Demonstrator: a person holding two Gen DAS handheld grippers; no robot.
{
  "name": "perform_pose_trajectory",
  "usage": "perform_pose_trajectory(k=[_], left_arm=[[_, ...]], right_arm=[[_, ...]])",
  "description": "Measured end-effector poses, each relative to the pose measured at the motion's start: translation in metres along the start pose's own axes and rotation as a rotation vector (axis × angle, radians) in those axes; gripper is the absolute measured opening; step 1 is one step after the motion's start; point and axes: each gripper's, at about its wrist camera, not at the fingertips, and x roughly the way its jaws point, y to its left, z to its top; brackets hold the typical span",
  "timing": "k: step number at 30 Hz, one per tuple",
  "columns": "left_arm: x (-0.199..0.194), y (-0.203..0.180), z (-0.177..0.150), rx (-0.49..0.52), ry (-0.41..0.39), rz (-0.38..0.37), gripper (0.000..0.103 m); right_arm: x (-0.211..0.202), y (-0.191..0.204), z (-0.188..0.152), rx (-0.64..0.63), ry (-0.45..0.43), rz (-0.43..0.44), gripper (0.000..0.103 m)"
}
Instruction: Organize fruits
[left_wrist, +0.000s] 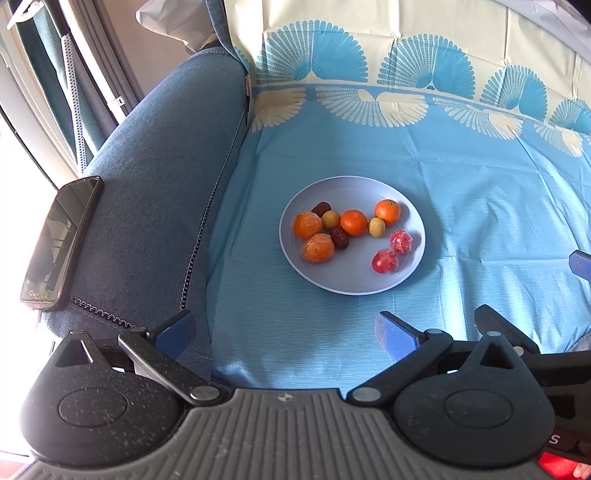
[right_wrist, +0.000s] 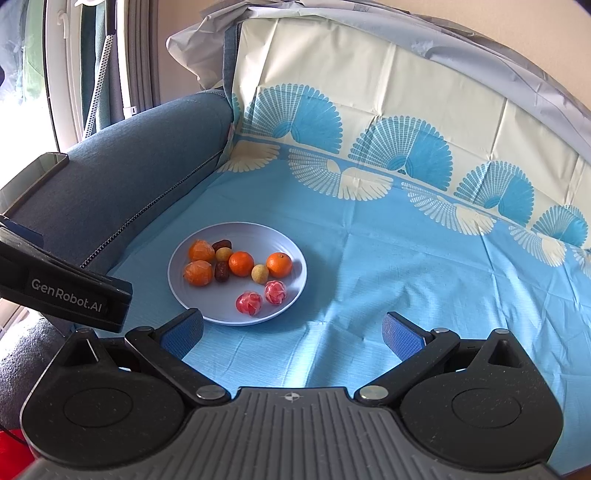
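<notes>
A pale blue plate (left_wrist: 354, 282) (right_wrist: 192, 295) lies on a blue cloth. It holds mandarins (left_wrist: 353, 222) (right_wrist: 241, 263), some in plastic wrap (left_wrist: 318, 247) (right_wrist: 198, 273), two dark dates (left_wrist: 339, 237) (right_wrist: 222, 271), two small yellowish fruits (left_wrist: 330, 219) (right_wrist: 259, 274) and two wrapped red fruits (left_wrist: 385, 260) (right_wrist: 249, 303). My left gripper (left_wrist: 286, 334) is open and empty, short of the plate. My right gripper (right_wrist: 293, 334) is open and empty, near the plate's front right edge.
A blue sofa armrest (left_wrist: 155, 177) (right_wrist: 122, 177) stands left of the plate, with a phone (left_wrist: 61, 242) lying on it. The patterned cloth (left_wrist: 461, 206) (right_wrist: 406, 258) runs up the sofa back. The left gripper's body (right_wrist: 62, 291) shows at the right wrist view's left edge.
</notes>
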Motion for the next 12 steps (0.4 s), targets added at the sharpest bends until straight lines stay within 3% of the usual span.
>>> perform_pose_trajectory(k=[12], left_arm=[[0.0025, 0.0008, 0.0001, -0.007, 0.01, -0.007, 0.103]], right_arm=[[-0.0002, 0.0005, 0.0007, -0.002, 0.001, 0.001, 0.102]])
